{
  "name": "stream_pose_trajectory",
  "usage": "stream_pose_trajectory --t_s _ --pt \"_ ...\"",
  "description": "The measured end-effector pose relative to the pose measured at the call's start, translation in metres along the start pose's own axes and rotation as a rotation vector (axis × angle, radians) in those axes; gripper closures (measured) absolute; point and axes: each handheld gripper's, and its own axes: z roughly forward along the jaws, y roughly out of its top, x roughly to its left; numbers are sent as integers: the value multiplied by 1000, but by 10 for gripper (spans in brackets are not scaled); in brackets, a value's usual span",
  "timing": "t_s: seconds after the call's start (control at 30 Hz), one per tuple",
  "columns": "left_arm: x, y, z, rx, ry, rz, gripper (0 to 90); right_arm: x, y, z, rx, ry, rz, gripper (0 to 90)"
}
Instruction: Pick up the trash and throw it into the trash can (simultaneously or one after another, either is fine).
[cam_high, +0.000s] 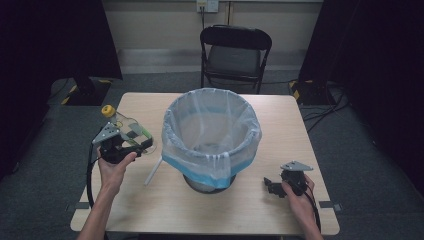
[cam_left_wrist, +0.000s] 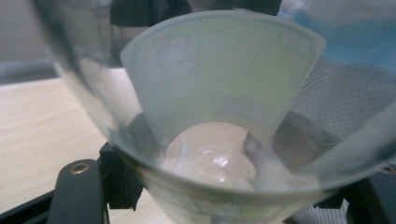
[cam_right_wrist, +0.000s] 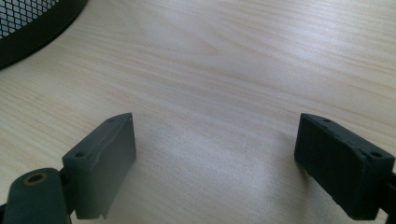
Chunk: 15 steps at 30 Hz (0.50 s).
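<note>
Left gripper (cam_high: 131, 145) clamped on bottle (cam_high: 122, 126), left of bin (cam_high: 212, 140), not yet dropped in; right gripper (cam_high: 274, 186) open, empty

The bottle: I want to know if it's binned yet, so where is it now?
Not binned: in the high view the bottle is at the table's left side, held in the left gripper, just left of the lined bin and above the white straw.

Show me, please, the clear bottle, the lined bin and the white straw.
clear bottle (cam_high: 125, 126), high view, its clear body.
lined bin (cam_high: 210, 131), high view, bag-covered inner wall.
white straw (cam_high: 153, 171), high view, mid-length.
</note>
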Motion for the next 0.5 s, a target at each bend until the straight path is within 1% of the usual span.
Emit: stream_pose_trajectory --t_s 0.07,0.1,0.17,0.2,0.23,0.27,0.3,0.33,0.37,0.43,0.5 --pt "1 6 1 -18 -6 -7 280 0 0 0 0 0 0 117" --pt "2 9 2 -30 -17 -15 280 0 0 0 0 0 -1 117" --pt "3 15 4 -38 -29 -23 279 0 0 0 0 0 -2 117" --pt "3 18 4 -34 -23 -10 280 0 0 0 0 0 -1 117" --pt "3 18 4 -34 -23 -10 280 0 0 0 0 0 -1 117" --pt "3 23 5 -48 -33 -10 280 0 0 0 0 0 -1 117" --pt "3 25 4 -61 -36 -16 280 0 0 0 0 0 -1 117" --pt "3 25 4 -61 -36 -16 280 0 0 0 0 0 -1 117" --pt "4 27 4 -70 -52 -44 280 0 0 0 1 -1 1 117" --pt "5 30 4 -65 -41 -31 280 0 0 0 0 0 -1 117" --pt "5 31 4 -68 -38 -36 280 0 0 0 0 0 1 117"
